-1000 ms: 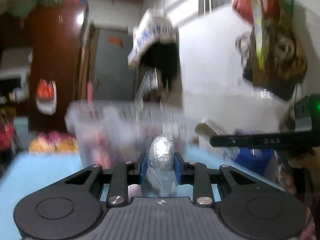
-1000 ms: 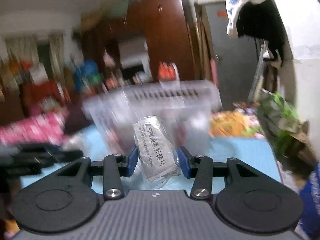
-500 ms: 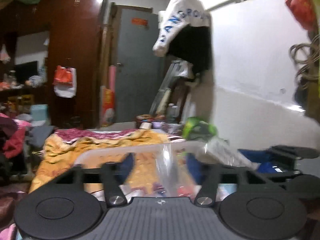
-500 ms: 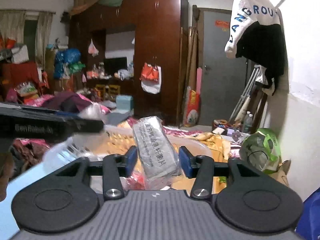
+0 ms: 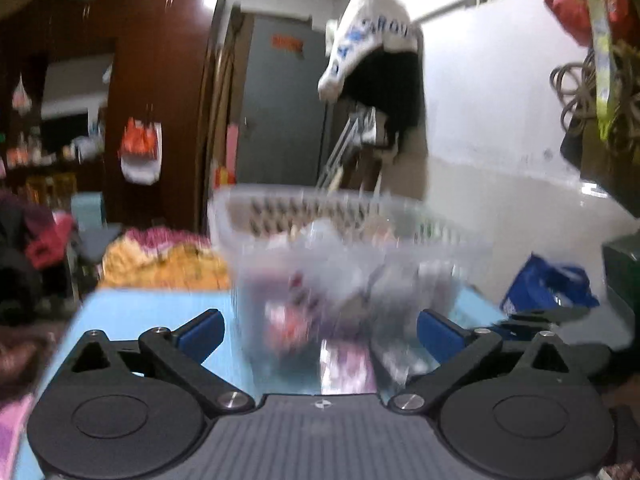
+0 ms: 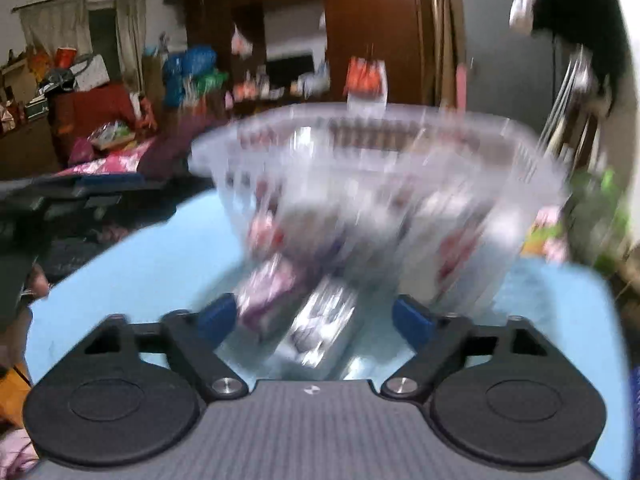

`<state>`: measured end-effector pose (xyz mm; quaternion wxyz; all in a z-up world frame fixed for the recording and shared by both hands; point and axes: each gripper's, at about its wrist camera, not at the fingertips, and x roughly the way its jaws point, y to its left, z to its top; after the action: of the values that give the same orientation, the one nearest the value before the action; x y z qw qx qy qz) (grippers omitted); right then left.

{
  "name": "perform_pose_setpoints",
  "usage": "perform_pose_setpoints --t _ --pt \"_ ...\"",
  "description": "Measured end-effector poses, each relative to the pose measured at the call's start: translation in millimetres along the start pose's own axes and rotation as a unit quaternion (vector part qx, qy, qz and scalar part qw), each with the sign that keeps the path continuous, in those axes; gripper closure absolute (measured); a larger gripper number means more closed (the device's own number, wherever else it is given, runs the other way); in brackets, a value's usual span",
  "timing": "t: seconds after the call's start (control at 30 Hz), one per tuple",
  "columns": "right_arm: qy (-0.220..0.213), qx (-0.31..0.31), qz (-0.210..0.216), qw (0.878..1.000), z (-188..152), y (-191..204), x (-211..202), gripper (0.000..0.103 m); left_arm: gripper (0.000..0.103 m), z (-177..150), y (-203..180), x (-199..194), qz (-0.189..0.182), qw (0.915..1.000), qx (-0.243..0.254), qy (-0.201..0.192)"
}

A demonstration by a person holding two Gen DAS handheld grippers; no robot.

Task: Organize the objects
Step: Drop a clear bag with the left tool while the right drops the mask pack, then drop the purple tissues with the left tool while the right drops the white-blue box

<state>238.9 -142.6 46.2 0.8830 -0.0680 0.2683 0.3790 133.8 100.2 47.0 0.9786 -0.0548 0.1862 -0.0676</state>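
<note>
A clear plastic basket [image 5: 340, 240] with a slotted rim stands on the blue table [image 5: 152, 312], holding several wrapped packets; it also shows in the right wrist view [image 6: 380, 184]. Both views are motion-blurred. My left gripper [image 5: 318, 334] is open and empty, low in front of the basket. My right gripper [image 6: 316, 318] is open and empty too. On the table between its fingers lie a purple packet [image 6: 268, 292] and a silvery packet [image 6: 320, 328]. The purple packet also shows in the left wrist view [image 5: 346, 364], with a silvery one [image 5: 394, 356] beside it.
A white wall [image 5: 500, 140] is close on the right, with hanging clothes [image 5: 372, 44] and bags [image 5: 600, 92]. A blue bag [image 5: 548, 284] lies right of the basket. The left gripper [image 6: 60, 200] reaches in at the left of the right wrist view. Cluttered furniture stands behind.
Both grippers have opened and dropped low in front of the basket. The foil-wrapped packet has left the left gripper and the grey printed packet has left the right one.
</note>
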Motion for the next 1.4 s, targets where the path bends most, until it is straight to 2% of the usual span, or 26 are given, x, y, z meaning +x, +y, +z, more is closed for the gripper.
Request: perform_pose_setpoints --t 0.13,0.2,0.23,0.37,0.53,0.67,0.77,0.8,0.87,0.9,0.93,1.03,1.17,1.27,1.33,1.4 --pt "0.032 -0.005 -0.012 0.999 -7 3 20 0.035 0.000 -12 9 13 0.004 0.9996 -0.017 0.020" --pt "0.049 -0.012 -0.023 0.998 -11 3 27 0.045 0.000 -15 10 19 0.003 0.9994 -0.020 0.030" --pt "0.054 -0.015 -0.028 0.998 -12 2 28 0.058 0.000 -17 8 22 0.003 0.9992 -0.018 0.035" --pt "0.036 -0.009 -0.039 0.999 -26 -6 8 0.060 0.000 -24 -5 35 0.002 0.9985 -0.011 0.054" --pt "0.019 0.006 -0.049 0.999 -40 -26 -17 0.059 0.000 -27 -23 54 0.033 0.9969 0.013 0.071" --pt "0.008 0.025 -0.045 0.999 -39 -36 -25 0.059 0.001 -28 -34 69 0.051 0.9940 0.027 0.093" --pt "0.002 0.025 -0.049 0.999 -40 -36 -29 0.059 0.008 -28 -38 75 0.060 0.9926 0.030 0.101" --pt "0.000 0.023 -0.051 0.998 -40 -36 -29 0.059 0.014 -28 -39 76 0.063 0.9925 0.029 0.101" --pt "-0.002 0.019 -0.054 0.998 -38 -34 -27 0.059 0.034 -27 -40 78 0.066 0.9917 0.028 0.107" --pt "-0.003 0.017 -0.055 0.998 -38 -33 -26 0.059 0.048 -27 -39 79 0.054 0.9919 0.024 0.112" --pt "-0.004 0.016 -0.056 0.998 -38 -32 -25 0.059 0.052 -28 -38 79 0.038 0.9924 0.016 0.116" --pt "-0.011 0.018 -0.053 0.998 -38 -33 -26 0.059 0.053 -31 -42 67 0.038 0.9935 0.032 0.103" --pt "-0.016 0.019 -0.053 0.998 -38 -33 -26 0.059 0.053 -37 -42 41 -0.042 0.9964 0.030 0.067" --pt "-0.027 0.010 -0.049 0.998 -39 -30 -29 0.059 0.053 -42 -39 20 -0.065 0.9971 0.026 0.027" --pt "-0.053 0.002 -0.045 0.998 -42 -26 -39 0.060 0.053 -43 -36 4 -0.074 0.9970 0.020 0.006" --pt "-0.085 0.014 -0.014 0.996 -46 -22 -58 0.060 0.053 -40 -35 -17 -0.089 0.9956 0.020 -0.020"
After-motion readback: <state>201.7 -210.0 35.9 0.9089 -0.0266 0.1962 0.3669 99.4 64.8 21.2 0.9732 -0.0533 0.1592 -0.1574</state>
